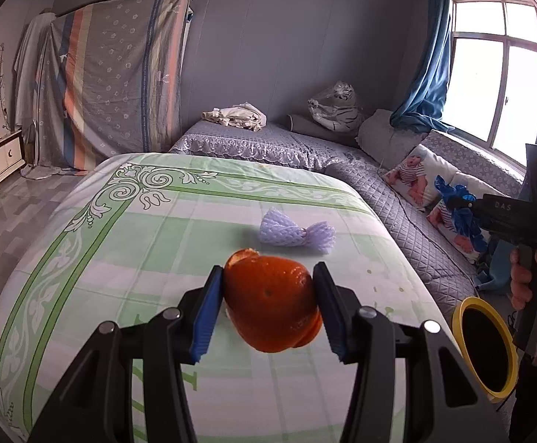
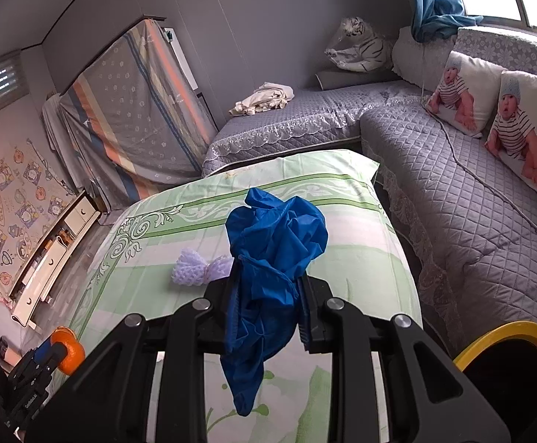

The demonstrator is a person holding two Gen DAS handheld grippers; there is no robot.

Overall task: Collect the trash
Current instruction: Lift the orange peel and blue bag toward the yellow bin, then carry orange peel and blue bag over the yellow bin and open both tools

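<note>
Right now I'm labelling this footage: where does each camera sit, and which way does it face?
Left wrist: on the left gripper, facing across the green patterned tablecloth; its fingers clamp an orange peel; the person's right hand shows.
Right wrist: on the right gripper, facing the grey quilted sofa; it pinches a crumpled blue plastic bag.
Shared: white foam fruit net, yellow-rimmed bin.

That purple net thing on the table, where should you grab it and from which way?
Grab the purple foam net at its pinched middle, coming straight down from above. It lies flat on the green tablecloth like a bow, two fluffy ends fanning out, so the narrow waist probably fits best between the fingers. Both hand-held grippers are full now: left holds orange peel, right blue plastic.
</note>
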